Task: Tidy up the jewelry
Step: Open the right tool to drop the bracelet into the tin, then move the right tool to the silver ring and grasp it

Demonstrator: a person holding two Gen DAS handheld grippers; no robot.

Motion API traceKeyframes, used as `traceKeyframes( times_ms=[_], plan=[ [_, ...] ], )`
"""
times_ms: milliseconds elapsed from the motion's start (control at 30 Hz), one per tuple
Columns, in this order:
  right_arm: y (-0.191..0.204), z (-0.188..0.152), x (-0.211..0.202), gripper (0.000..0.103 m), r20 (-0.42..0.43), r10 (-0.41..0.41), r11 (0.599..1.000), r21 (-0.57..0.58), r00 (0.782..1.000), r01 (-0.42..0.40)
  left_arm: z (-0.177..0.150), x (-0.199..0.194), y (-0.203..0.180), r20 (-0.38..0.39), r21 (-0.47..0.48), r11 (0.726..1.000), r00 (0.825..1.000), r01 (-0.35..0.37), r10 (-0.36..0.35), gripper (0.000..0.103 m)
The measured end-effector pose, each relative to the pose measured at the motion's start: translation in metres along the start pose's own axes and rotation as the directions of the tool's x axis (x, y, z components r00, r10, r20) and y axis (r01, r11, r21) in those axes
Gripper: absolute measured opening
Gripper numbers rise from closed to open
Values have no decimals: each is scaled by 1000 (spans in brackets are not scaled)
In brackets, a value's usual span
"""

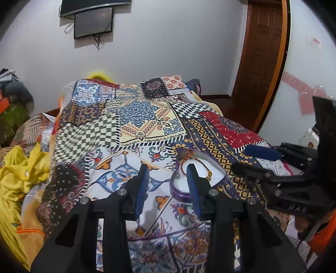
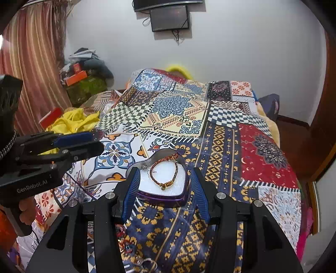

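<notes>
A purple heart-shaped jewelry box (image 2: 161, 198) with a white foam lining lies open on the patterned bedspread. A braided red and gold bracelet (image 2: 166, 168) lies inside it, with a small silver piece (image 2: 143, 167) at the left. My right gripper (image 2: 163, 174) is open, its blue pads either side of the box. My left gripper (image 1: 167, 170) is open and empty, just left of the box (image 1: 178, 192), with its right finger in front of the foam. Some rings (image 2: 149, 263) lie on the bedspread below the right gripper.
The patchwork bedspread (image 2: 220, 136) covers the bed. Yellow cloth (image 2: 73, 121) lies bunched at the left side, with boxes and clutter (image 2: 84, 79) beyond. A brown door (image 1: 262, 63) stands at the right and a dark screen (image 2: 170, 17) hangs on the wall.
</notes>
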State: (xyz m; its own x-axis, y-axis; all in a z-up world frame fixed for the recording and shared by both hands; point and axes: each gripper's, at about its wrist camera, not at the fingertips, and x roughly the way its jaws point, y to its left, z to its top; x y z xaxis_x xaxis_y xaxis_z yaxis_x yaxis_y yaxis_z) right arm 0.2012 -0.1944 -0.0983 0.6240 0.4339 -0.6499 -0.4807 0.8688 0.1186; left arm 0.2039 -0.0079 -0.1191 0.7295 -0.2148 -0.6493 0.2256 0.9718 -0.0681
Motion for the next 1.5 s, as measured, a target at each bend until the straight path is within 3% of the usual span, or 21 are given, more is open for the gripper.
traceKeyframes(
  times_ms=[167, 533, 800, 1067, 1333, 1500],
  plan=[
    [1, -4, -16, 46, 27, -20, 1000, 19, 999, 20, -11, -14, 1, 0, 8, 999, 999, -32, 32, 43],
    [-9, -26, -45, 46, 44, -79, 994, 84, 996, 75, -46, -35, 26, -70, -48, 993, 992, -109, 105, 43],
    [-18, -52, -46, 46, 1, -101, 985, 143, 995, 100, -81, -39, 34, -143, -58, 988, 981, -143, 133, 43],
    [-2, -72, -38, 46, -39, -87, 989, 113, 995, 91, -109, -32, 28, -205, -97, 989, 975, -110, 88, 43],
    [20, -94, -21, 46, -106, -35, 997, 69, 994, 42, -112, -17, 14, -227, -121, 992, 974, -40, 12, 43],
    [24, -104, -11, 46, -141, -9, 998, 64, 990, 18, -112, -8, 9, -236, -133, 991, 972, -13, -19, 31]
  ],
)
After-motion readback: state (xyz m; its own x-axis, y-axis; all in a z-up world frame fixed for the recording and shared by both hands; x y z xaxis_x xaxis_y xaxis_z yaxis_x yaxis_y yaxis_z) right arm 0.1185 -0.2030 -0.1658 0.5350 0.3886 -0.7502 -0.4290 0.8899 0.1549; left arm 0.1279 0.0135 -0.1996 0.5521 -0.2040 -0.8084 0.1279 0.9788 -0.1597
